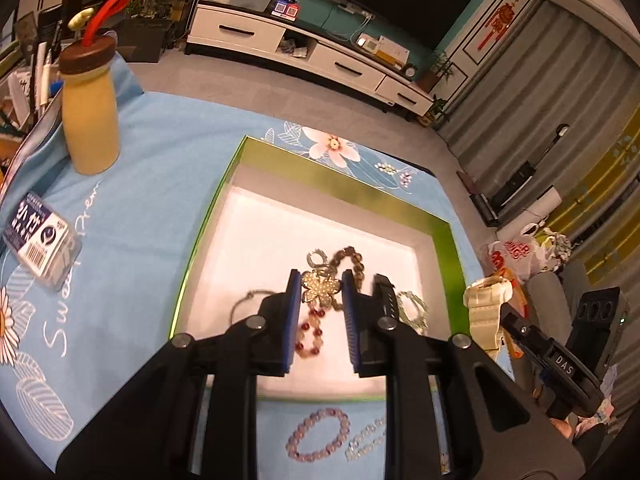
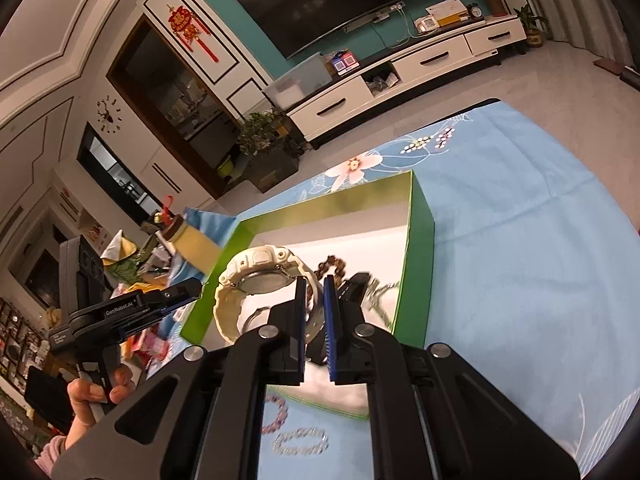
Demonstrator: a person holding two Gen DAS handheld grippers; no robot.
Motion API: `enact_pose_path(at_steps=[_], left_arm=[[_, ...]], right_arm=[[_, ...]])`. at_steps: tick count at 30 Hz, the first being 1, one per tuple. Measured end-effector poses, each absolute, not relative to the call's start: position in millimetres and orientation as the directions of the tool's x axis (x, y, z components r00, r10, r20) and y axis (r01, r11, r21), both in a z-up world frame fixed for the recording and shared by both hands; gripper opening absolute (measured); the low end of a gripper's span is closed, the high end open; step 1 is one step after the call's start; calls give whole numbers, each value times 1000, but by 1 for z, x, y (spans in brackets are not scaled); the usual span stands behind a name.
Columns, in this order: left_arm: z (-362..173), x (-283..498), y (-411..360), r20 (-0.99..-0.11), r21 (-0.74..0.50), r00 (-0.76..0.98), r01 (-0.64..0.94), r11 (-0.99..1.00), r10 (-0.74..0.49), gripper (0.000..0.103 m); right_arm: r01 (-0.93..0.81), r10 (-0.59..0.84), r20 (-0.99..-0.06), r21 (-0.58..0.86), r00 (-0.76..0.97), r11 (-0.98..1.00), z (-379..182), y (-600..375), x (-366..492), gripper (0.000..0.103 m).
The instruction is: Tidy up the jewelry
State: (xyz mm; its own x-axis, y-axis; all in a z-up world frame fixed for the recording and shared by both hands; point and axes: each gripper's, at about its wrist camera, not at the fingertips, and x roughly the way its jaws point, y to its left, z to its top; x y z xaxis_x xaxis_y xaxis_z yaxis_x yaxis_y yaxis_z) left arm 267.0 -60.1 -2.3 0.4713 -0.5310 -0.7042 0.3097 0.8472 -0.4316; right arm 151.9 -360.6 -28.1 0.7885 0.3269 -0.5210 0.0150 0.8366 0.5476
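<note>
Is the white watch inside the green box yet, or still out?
Out: the right hand-held gripper holds the white watch by its strap above the green box.

Both views carry strong fisheye distortion: straight cabinet and wall lines bow outward, and a black vignette cuts every corner. Illumination is warm indoor light from overhead; ceiling lamps reflect as a cluster of white spots on the television screen (image 2: 352, 4). The white floor of the green box (image 1: 442, 240) is overexposed and nearly featureless in the left wrist view. The bead bracelet (image 1: 318, 434) and the chain bracelet (image 2: 300, 442) near the lower edges appear soft, probably from motion blur. The yellow bottle (image 2: 196, 248) is smeared in the right wrist view.
</note>
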Motion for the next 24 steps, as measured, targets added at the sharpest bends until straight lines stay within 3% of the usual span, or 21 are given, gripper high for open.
enact_pose_path(at_steps=[8,13,15,17,24], left_arm=[[-11,300,-80,-752,-350,485,280,894,-446,20],[-16,314,-88,-781,-287,493,263,921,-384,20],[-17,317,-90,-787,-272,494,261,926,-370,39],[-15,313,-90,-783,-264,501,267,927,-368,49],[-4,281,-77,-748,-258,537,307,916,-391,60]], right_arm=[[100,175,-612,388,771,916,-34,-355,197,8],[138,108,-618,337,779,931,-35,-356,221,10],[148,103,-612,345,784,927,-34,-360,224,15],[139,123,-600,371,791,918,-33,-362,219,16],[102,176,-574,419,800,902,-30,-366,180,25]])
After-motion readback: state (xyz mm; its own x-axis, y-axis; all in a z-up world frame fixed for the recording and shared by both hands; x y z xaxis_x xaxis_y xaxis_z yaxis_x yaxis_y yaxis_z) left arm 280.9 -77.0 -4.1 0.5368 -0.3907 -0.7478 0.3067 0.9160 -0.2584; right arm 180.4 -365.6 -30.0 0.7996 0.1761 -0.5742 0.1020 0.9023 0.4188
